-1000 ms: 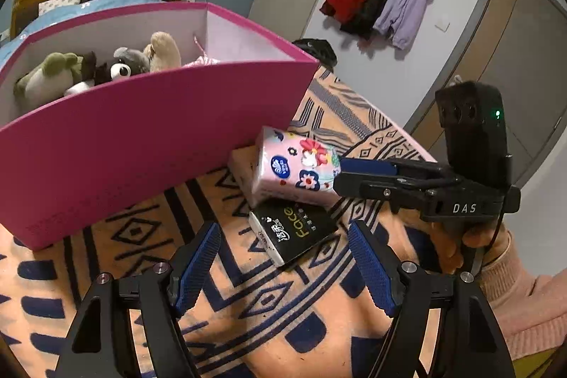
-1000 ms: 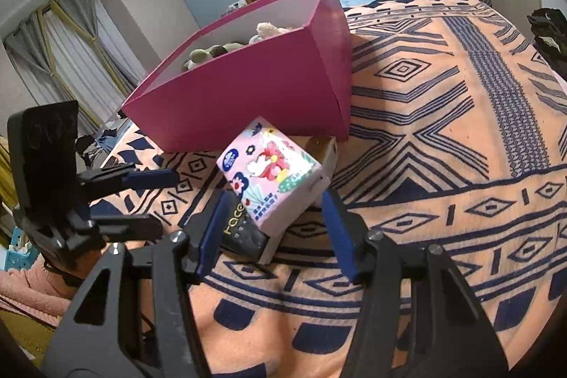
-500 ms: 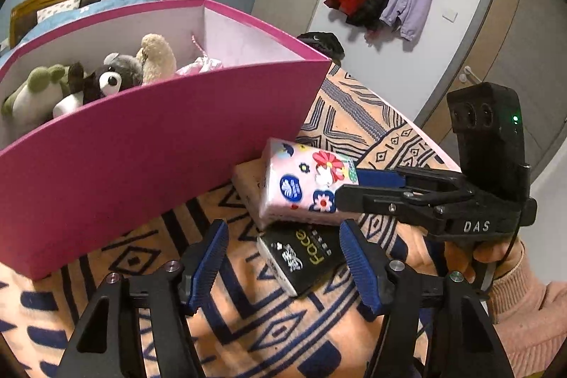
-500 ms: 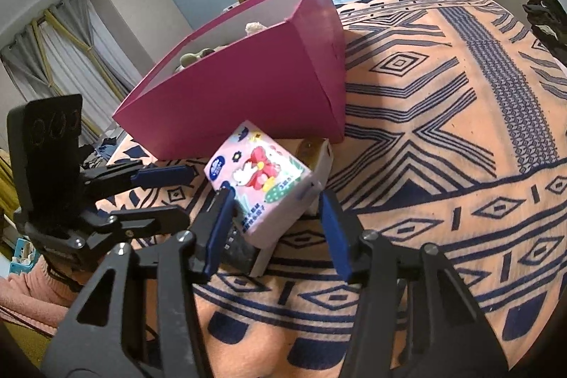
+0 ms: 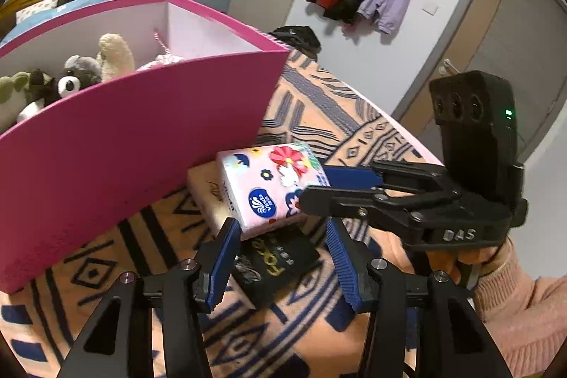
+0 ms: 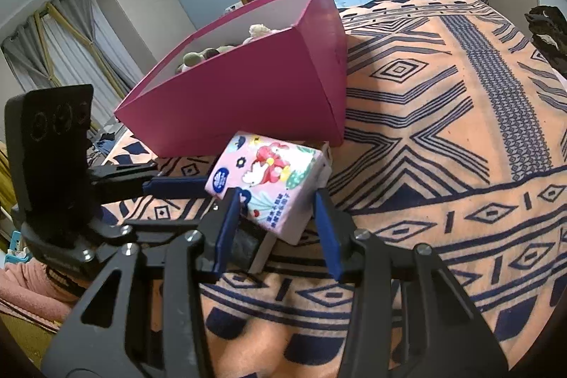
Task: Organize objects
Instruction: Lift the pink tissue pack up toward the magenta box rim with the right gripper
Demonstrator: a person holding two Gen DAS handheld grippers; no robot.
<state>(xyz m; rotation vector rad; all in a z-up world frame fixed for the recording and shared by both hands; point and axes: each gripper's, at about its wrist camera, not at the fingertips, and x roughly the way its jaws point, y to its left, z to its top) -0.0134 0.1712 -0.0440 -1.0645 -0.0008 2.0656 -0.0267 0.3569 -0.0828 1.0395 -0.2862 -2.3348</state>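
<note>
Tissue pack sits between wide right gripper; close squarely, then lift toward pink box at 11 o'clock.

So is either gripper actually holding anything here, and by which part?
Nothing is held. The right gripper is open around the pink tissue pack; the left gripper is open over the black Face pack.
</note>
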